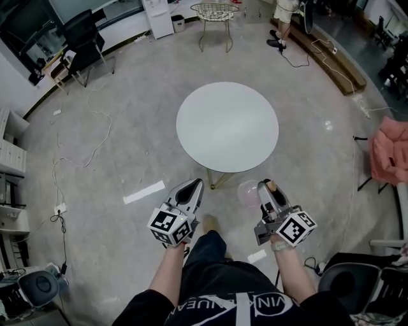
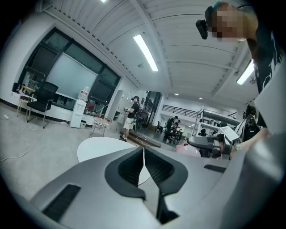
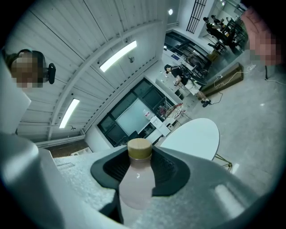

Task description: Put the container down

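The container is a pale pink translucent bottle (image 3: 135,181) with a tan cap (image 3: 140,149). My right gripper (image 1: 266,186) is shut on it, with the pads pressing its neck and shoulder. In the head view the bottle (image 1: 247,193) shows faintly beside that gripper, held over the floor just short of the near edge of the round white table (image 1: 227,126). My left gripper (image 1: 194,184) is level with the right one and a little to its left. Its jaws meet with nothing between them (image 2: 143,163). From the left gripper view the table (image 2: 100,147) lies ahead and the bottle (image 2: 190,150) is off to the right.
A wire chair (image 1: 215,13) and a white water dispenser (image 1: 158,18) stand beyond the table, and a person (image 1: 284,22) is at the back. A black office chair (image 1: 86,38) is at far left. Pink cloth (image 1: 390,153) hangs at the right. Cables trail across the floor (image 1: 76,159).
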`<state>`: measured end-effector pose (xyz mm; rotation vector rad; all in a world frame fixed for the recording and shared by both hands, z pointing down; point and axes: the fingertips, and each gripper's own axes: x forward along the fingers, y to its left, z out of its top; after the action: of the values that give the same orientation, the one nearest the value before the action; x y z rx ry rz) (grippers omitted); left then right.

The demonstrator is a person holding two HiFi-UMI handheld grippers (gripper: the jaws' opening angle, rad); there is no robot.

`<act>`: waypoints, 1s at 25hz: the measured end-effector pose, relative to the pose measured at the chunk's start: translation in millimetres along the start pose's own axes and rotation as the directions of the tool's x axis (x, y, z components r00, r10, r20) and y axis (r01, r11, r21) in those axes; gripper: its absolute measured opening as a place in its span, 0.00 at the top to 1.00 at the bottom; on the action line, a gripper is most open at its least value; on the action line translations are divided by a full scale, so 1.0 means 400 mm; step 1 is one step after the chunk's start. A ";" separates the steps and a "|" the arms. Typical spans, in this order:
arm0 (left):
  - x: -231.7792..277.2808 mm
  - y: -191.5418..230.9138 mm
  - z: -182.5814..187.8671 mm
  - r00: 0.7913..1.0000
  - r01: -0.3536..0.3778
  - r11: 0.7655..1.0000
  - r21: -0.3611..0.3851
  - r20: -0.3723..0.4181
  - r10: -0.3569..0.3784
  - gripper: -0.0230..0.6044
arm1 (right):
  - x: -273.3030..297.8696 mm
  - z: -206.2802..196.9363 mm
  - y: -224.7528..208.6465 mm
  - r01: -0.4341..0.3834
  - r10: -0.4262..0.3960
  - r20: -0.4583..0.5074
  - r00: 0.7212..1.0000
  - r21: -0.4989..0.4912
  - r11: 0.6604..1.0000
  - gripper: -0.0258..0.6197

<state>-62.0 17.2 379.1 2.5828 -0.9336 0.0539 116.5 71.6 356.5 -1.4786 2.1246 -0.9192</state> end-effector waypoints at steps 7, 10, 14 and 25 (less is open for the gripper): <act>0.093 0.061 0.032 0.999 0.035 0.999 -0.006 -0.020 -0.035 0.94 | 0.077 0.032 -0.057 0.045 -0.045 0.024 0.999 0.012 0.999 0.75; 0.120 0.092 0.038 0.999 0.045 0.999 -0.012 -0.029 -0.046 0.94 | 0.108 0.041 -0.077 0.068 -0.068 0.031 0.997 0.014 0.998 0.75; 0.157 0.130 0.041 0.998 0.055 0.998 -0.019 -0.033 -0.056 0.94 | 0.148 0.048 -0.102 0.087 -0.087 0.033 0.996 0.006 0.996 0.75; 0.197 0.182 0.019 0.998 0.045 0.997 -0.059 -0.047 -0.048 0.94 | 0.242 0.052 -0.134 0.072 -0.072 0.017 0.997 0.028 0.997 0.75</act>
<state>-46.7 -84.5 410.5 2.5370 -0.8451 0.0746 130.2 -36.7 384.4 -1.5534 2.0499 -0.9526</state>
